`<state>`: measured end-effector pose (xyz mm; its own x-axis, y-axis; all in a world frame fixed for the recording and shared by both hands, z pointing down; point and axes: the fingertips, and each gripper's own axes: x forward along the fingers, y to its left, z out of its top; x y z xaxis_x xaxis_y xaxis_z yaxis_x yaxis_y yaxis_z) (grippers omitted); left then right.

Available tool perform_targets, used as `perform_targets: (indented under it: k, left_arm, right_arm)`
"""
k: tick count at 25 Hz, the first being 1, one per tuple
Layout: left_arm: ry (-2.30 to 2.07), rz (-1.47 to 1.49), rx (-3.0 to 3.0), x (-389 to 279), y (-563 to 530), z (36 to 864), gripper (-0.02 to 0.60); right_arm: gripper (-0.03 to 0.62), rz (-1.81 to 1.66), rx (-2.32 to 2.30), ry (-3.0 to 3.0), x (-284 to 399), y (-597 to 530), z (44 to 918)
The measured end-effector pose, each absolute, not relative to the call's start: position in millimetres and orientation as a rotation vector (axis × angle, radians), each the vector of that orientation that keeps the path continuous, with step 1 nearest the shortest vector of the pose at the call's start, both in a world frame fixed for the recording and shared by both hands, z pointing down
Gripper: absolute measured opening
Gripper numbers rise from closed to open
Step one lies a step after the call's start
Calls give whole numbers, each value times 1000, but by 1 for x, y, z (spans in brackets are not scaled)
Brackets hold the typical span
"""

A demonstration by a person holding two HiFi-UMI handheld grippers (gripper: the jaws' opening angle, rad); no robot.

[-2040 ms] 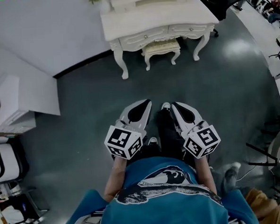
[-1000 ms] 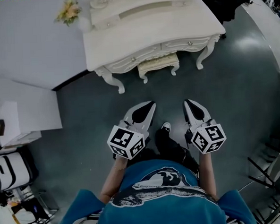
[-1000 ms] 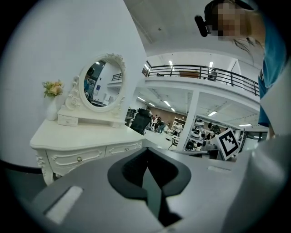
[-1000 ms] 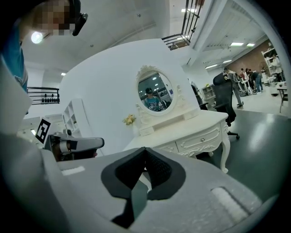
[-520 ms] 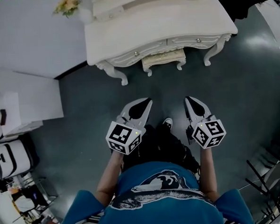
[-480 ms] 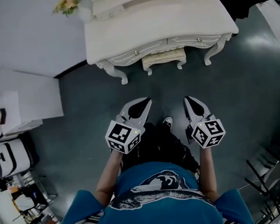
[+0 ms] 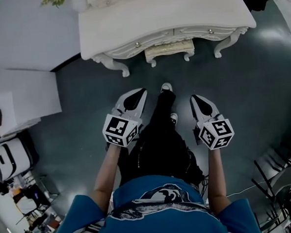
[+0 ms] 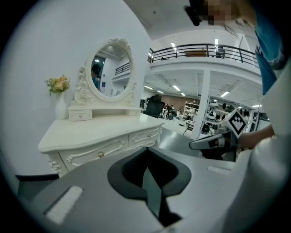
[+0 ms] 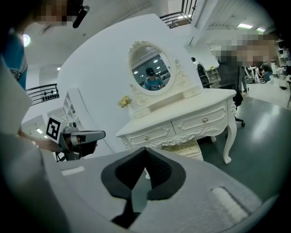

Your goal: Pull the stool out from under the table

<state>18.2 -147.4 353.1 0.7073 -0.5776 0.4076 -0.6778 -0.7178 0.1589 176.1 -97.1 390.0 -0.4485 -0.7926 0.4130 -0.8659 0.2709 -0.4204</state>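
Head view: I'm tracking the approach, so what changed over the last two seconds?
The person stepped closer to the white carved dressing table, and the left gripper and right gripper spread apart. Both stay shut and empty; the cream cushioned stool remains underneath.

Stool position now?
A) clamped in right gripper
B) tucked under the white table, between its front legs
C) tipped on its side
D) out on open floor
B: the stool stands upright beneath the front edge of the table, with only its seat edge and legs showing.
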Motion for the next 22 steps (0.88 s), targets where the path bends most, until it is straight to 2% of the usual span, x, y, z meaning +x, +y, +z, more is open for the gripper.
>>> perform_targets:
  k: [5, 9, 13, 22]
  left_arm:
    - [-1027, 494, 2603, 18, -201, 402, 30]
    - [-1025, 450, 2526, 24, -234, 442, 73]
    - [-962, 520, 2478, 40, -255, 495, 145]
    - [-991, 533, 2258, 31, -303, 601, 198]
  right_arm:
    - [3, 926, 1605, -2341, 206, -126, 423]
    - [3, 943, 1588, -2320, 227, -160, 455]
    - [3, 943, 1594, -2278, 249, -198, 495]
    - [29, 1079, 1554, -2238, 272, -272, 582]
